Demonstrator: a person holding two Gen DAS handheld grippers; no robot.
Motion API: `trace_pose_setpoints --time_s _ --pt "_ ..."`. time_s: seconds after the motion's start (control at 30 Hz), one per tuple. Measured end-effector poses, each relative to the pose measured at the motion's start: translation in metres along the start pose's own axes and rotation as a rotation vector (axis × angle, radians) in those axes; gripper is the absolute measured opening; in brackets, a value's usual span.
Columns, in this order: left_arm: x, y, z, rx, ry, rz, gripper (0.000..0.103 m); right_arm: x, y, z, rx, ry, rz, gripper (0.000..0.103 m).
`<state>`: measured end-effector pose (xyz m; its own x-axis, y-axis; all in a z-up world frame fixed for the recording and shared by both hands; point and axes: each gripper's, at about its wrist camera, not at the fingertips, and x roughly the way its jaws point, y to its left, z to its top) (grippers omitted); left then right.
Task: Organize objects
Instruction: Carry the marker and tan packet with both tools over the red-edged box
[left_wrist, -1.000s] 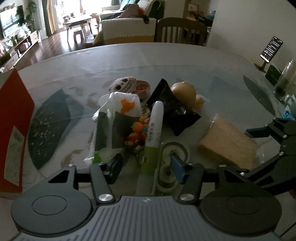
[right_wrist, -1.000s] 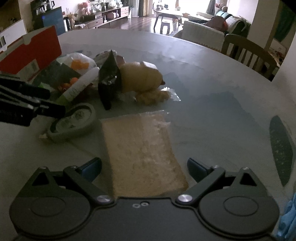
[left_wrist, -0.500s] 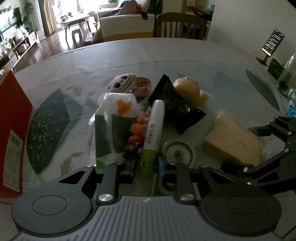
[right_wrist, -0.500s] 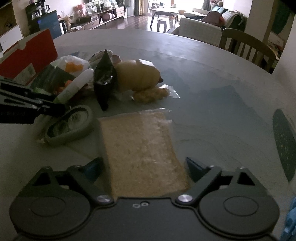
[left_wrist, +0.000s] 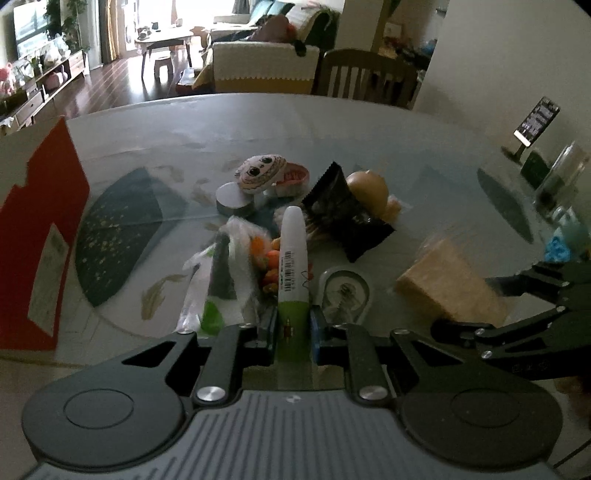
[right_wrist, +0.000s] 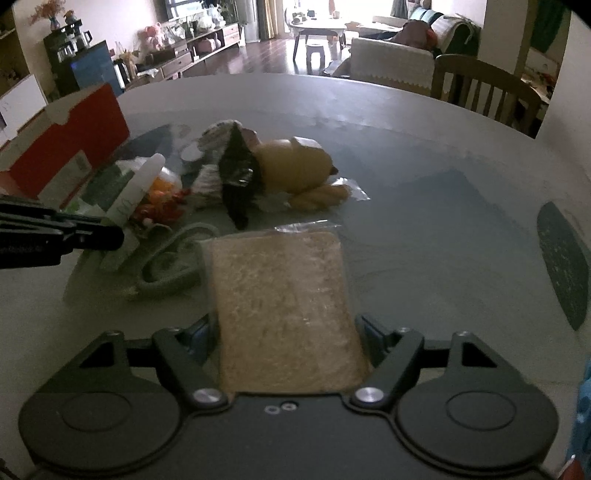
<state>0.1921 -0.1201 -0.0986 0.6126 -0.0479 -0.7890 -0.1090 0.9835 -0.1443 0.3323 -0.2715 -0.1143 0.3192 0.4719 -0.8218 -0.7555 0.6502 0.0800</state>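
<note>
Left gripper (left_wrist: 292, 332) first: its fingers are clamped on the green base of the white-and-green tube (left_wrist: 291, 258), which points away over the pile, cap end raised. Right gripper (right_wrist: 288, 332) has its fingers pressed against both sides of the wrapped bread slab (right_wrist: 280, 299), near edge right between them.

Just past the tube, a grey-green tape dispenser (left_wrist: 344, 291) lies flat on the surface (left_wrist: 424, 155), and to its left a crumpled plastic bag (left_wrist: 221, 273) with small orange bits beside it (too blurred to name). Further out, a black foil packet (left_wrist: 343, 218) leans against a yellow rounded item (left_wrist: 369, 184). Beyond that sits a round pouch with a cartoon face (left_wrist: 260, 173). A red box (left_wrist: 33, 236) stands at the far left edge.
</note>
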Motion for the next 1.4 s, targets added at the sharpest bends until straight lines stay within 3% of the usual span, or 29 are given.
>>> trace_pose_setpoints --time_s 0.13,0.4,0.67,0.9,1.4 --pt "-0.015 0.003 -0.004 -0.012 -0.025 -0.052 0.016 -0.010 0.010 -0.004 0.012 -0.005 0.017 0.077" --pt "-0.037 0.013 -0.012 -0.029 -0.056 -0.078 0.016 -0.041 0.034 -0.005 0.009 -0.021 0.015 0.077" --pt "-0.073 0.032 -0.010 -0.041 -0.102 -0.111 0.016 -0.075 0.073 0.021 -0.031 -0.078 0.006 0.077" --pt "-0.103 0.078 -0.008 -0.067 -0.139 -0.111 0.016 -0.082 0.127 0.054 -0.098 -0.104 0.013 0.077" --pt "-0.149 0.211 0.004 -0.093 -0.182 -0.036 0.016 -0.042 0.263 0.123 -0.189 -0.107 0.061 0.076"
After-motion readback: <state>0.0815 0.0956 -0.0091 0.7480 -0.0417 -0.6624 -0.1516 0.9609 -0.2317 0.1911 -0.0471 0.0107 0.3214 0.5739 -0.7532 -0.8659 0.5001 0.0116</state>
